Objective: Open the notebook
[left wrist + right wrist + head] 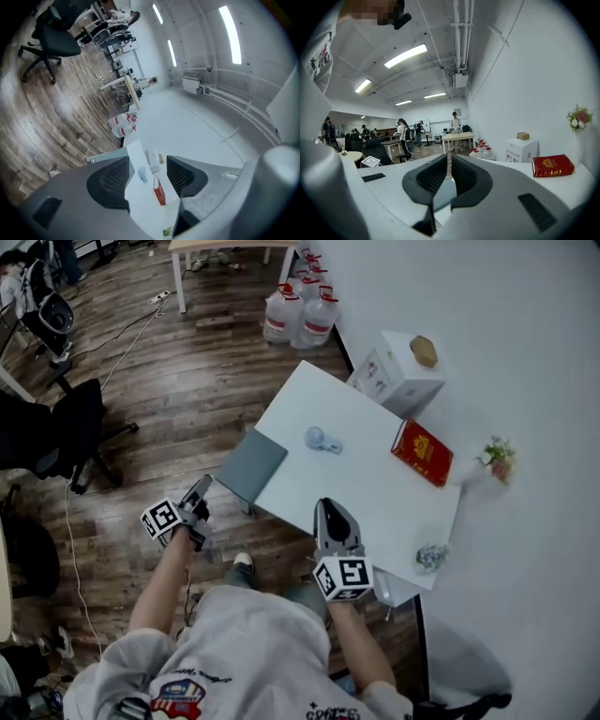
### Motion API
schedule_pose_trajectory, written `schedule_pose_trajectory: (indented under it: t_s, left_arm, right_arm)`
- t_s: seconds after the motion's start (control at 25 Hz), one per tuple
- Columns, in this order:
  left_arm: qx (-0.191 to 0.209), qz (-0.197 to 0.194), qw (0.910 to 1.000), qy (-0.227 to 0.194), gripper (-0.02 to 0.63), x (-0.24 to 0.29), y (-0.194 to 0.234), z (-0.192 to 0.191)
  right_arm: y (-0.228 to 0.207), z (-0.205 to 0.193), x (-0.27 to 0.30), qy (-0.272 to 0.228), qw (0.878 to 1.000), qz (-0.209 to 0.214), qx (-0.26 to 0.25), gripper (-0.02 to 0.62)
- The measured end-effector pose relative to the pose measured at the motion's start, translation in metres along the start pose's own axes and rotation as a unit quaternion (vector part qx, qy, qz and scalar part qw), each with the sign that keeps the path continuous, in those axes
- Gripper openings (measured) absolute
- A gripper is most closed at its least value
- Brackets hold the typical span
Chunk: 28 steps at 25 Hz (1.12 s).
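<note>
The red notebook (422,452) lies closed and flat toward the far right of the white bench (370,498), well apart from both claws. The left claw (147,165) stands wide open and empty, held off the bench's near left side, close to a grey slab (251,465) at the bench edge. The right claw (449,161) is drawn in to a thin slit, gripping nothing, at the bench's near edge.
</note>
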State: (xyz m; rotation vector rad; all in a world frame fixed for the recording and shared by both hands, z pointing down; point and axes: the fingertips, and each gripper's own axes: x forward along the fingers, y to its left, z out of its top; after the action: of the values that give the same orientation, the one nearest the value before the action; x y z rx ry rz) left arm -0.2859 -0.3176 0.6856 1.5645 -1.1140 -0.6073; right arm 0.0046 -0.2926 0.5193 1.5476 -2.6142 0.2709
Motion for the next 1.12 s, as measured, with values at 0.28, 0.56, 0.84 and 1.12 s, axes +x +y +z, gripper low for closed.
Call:
schedule_pose_trajectory:
  t_s: [0.28, 0.56, 0.84, 1.12]
  left_arm:
    - [-0.103, 0.008, 0.9946, -0.006, 0.236, 0.029, 0.061, 0.014]
    - [-0.145, 0.042, 0.9884, 0.016, 0.236, 0.049, 0.109, 0.006]
    - [-0.132, 0.073, 0.9878, 0.04, 0.236, 0.072, 0.125, -0.014]
    - [-0.115, 0.079, 0.9892, 0.045, 0.227, 0.073, 0.129, -0.017]
  right_arm:
    - [-0.026, 0.001, 0.012, 0.002, 1.0, -0.013, 0.004, 0.018]
    - [-0.041, -0.008, -0.001, 0.015, 0.999, -0.036, 0.007, 0.02]
    - [-0.059, -0.007, -0.018, 0.012, 0.998, -0.053, 0.01, 0.023]
    - [-0.062, -0.013, -0.03, 0.016, 0.997, -0.069, 0.022, 0.023]
